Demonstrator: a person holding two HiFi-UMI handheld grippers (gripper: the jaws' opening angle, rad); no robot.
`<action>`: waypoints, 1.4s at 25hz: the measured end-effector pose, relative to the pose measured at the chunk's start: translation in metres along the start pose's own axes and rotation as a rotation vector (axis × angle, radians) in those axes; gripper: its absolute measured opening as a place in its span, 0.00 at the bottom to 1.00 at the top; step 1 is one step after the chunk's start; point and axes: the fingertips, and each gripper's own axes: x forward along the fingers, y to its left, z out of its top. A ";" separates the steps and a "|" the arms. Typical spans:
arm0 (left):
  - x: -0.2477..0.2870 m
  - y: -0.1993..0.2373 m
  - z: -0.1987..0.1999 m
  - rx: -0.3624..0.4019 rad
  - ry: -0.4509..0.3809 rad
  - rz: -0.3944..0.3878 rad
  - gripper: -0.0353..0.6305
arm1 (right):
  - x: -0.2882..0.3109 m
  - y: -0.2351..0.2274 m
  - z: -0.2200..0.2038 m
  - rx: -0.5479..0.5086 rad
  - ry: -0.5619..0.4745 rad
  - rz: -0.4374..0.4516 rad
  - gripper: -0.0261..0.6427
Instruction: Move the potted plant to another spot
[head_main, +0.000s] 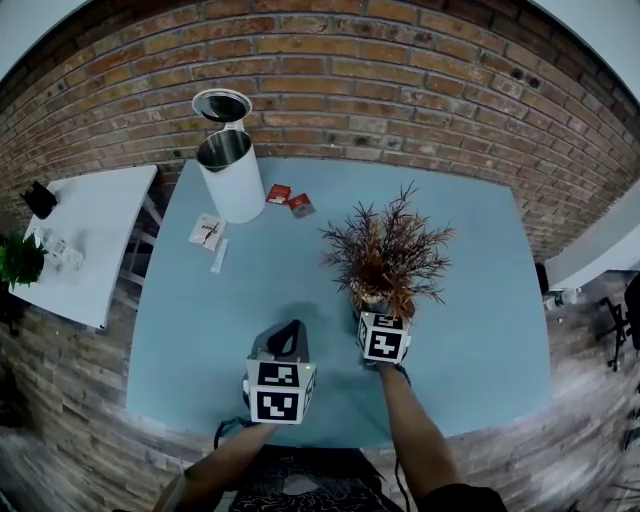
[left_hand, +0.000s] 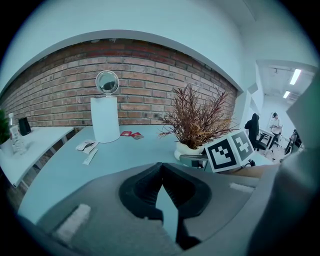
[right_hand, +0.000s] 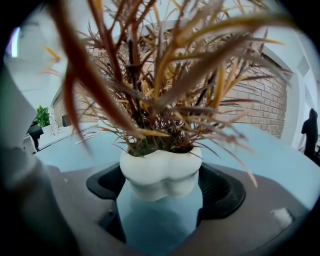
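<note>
The right gripper (right_hand: 160, 197) has its jaws spread to the width of the potted plant's (right_hand: 160, 172) white pot, one jaw on each side of its narrow lower part. They seem to bear on it, and the pot looks to be standing on the blue table (head_main: 480, 300).

The pot is probably glazed ceramic: stiff, smooth, a bit slippery, and breakable if knocked or dropped. Its bulging upper half should keep it from sliding down through the jaws, so the waist under that bulge is the sensible place to hold it. The dry, reddish leaves spread wide and tall above it. They are light and springy, no good to grip, and they make the plant top-heavy, so it is best carried upright and low.

The plant stands to the right of the white bin (head_main: 230, 170) and nearer the person.

The right forearm reaches straight forward from the person with the gripper level at pot height. The left gripper (left_hand: 161, 166) has its jaws together at the tips, with nothing between them. It is held back on a bent arm, nearer the person than the bin and just left of the plant, over bare table.

Some red packets (head_main: 290, 200) lie just right of the bin.
</note>
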 end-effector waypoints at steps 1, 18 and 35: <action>-0.001 0.005 0.000 0.001 -0.001 -0.002 0.04 | 0.001 0.006 0.000 -0.001 0.000 0.000 0.72; -0.011 0.036 -0.002 0.015 -0.003 -0.019 0.04 | 0.004 0.058 0.004 -0.012 0.000 0.017 0.72; -0.031 0.082 -0.015 0.003 -0.010 -0.020 0.04 | 0.009 0.118 0.006 -0.023 -0.001 0.031 0.72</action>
